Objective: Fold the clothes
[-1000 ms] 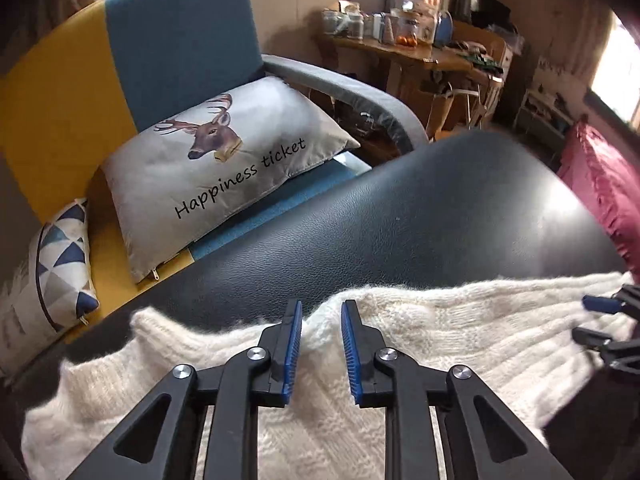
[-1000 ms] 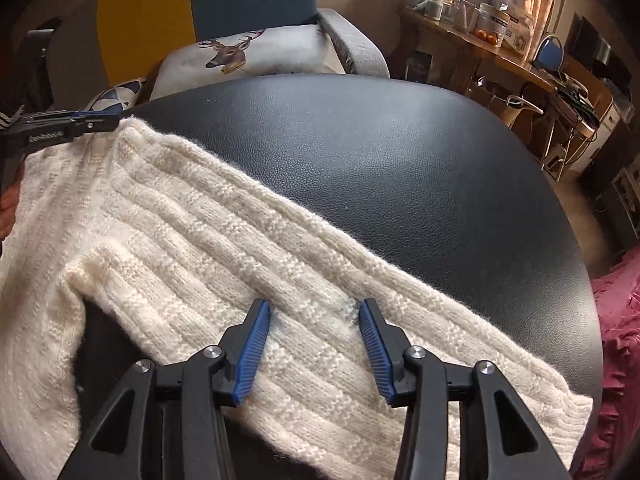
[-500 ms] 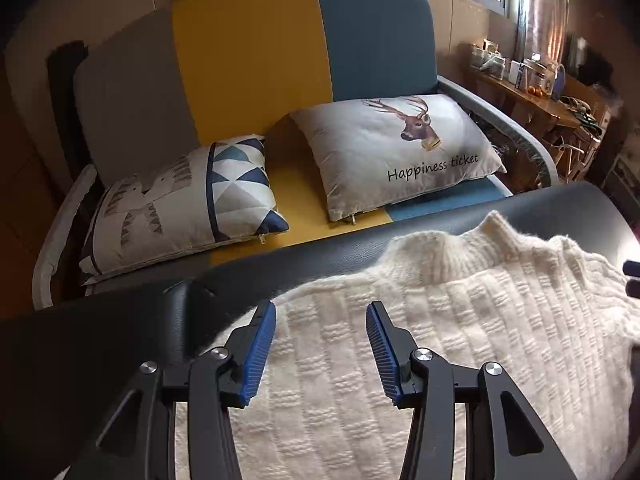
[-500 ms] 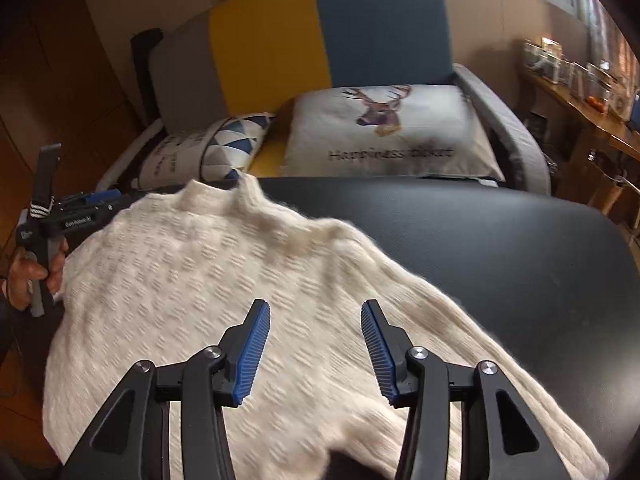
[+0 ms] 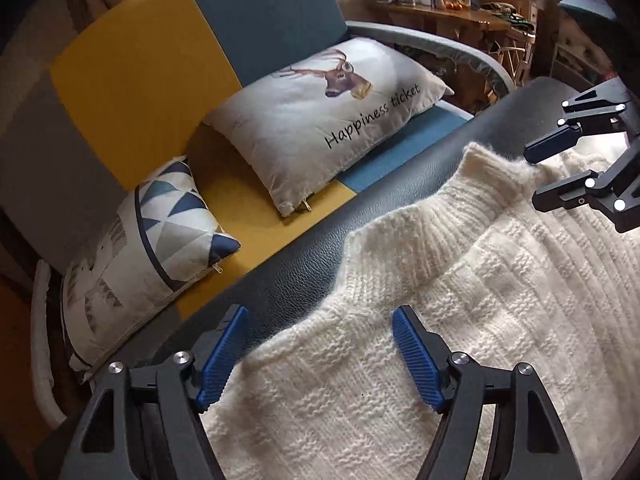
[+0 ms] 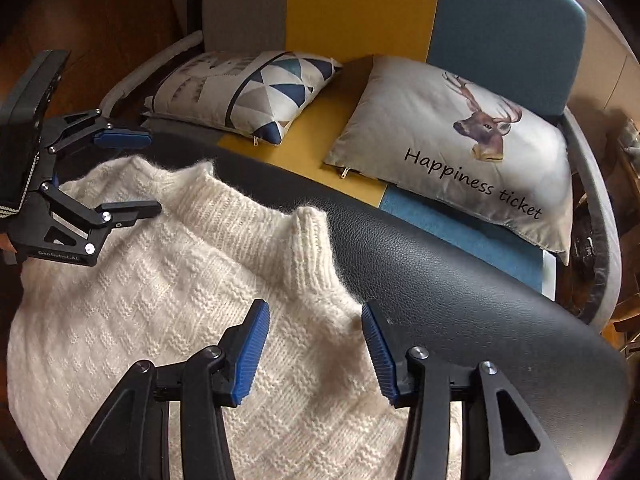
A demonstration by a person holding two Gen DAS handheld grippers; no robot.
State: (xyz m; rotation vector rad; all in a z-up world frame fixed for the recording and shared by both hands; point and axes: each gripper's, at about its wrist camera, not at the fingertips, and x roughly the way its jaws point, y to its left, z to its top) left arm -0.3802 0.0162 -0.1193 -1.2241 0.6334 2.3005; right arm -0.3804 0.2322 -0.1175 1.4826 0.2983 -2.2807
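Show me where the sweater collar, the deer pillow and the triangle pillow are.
Sweater collar (image 6: 308, 248), right wrist view, on the ribbed knit of its raised end.
Deer pillow (image 5: 320, 120), left wrist view, on its pale middle.
Triangle pillow (image 6: 256, 84), right wrist view, on the triangle print.

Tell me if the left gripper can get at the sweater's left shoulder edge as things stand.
Probably yes: the left gripper hangs open right over the sweater edge, with nothing between; the right gripper is off by the collar.

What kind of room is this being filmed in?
Most likely a home living room. A yellow and blue sofa holds a deer cushion and a triangle-print cushion, a cluttered wooden side table stands behind, and a white knitted sweater lies on a black padded surface.
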